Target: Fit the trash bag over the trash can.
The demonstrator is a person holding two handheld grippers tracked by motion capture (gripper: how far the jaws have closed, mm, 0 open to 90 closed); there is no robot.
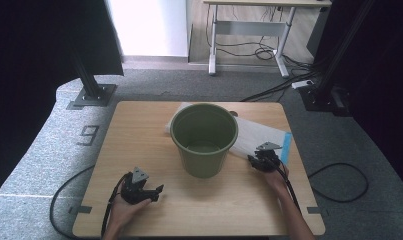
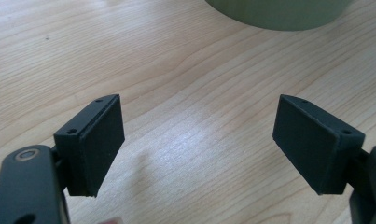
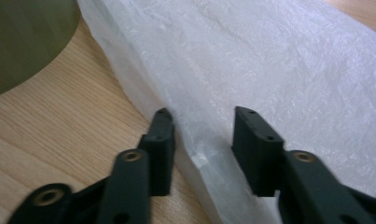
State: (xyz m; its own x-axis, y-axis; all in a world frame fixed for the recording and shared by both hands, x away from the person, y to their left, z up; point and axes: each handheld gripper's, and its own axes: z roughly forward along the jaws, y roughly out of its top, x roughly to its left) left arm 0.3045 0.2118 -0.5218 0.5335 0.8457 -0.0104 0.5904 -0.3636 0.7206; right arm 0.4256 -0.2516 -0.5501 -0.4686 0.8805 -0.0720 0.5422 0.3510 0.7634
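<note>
Right gripper (image 3: 202, 140): at the near edge of the white plastic bag (image 3: 279, 70); its jaws stand narrowly apart with the bag's edge bunched between them. One jaw is on the wood beside the bag, the other over the plastic. Whether the pads already press the film I cannot tell.
Left gripper (image 2: 197, 140): released, jaws wide apart over bare wooden table (image 2: 176, 60), nothing between them.
White plastic bag: lies flat on the table, running away ahead of the right gripper, partly behind the green bucket (image 1: 204, 137).
Green bucket: upright between the two grippers, just beyond the left gripper's jaws, close beside the right gripper.
Hands: one holds each gripper, entering at the table's near edge.
</note>
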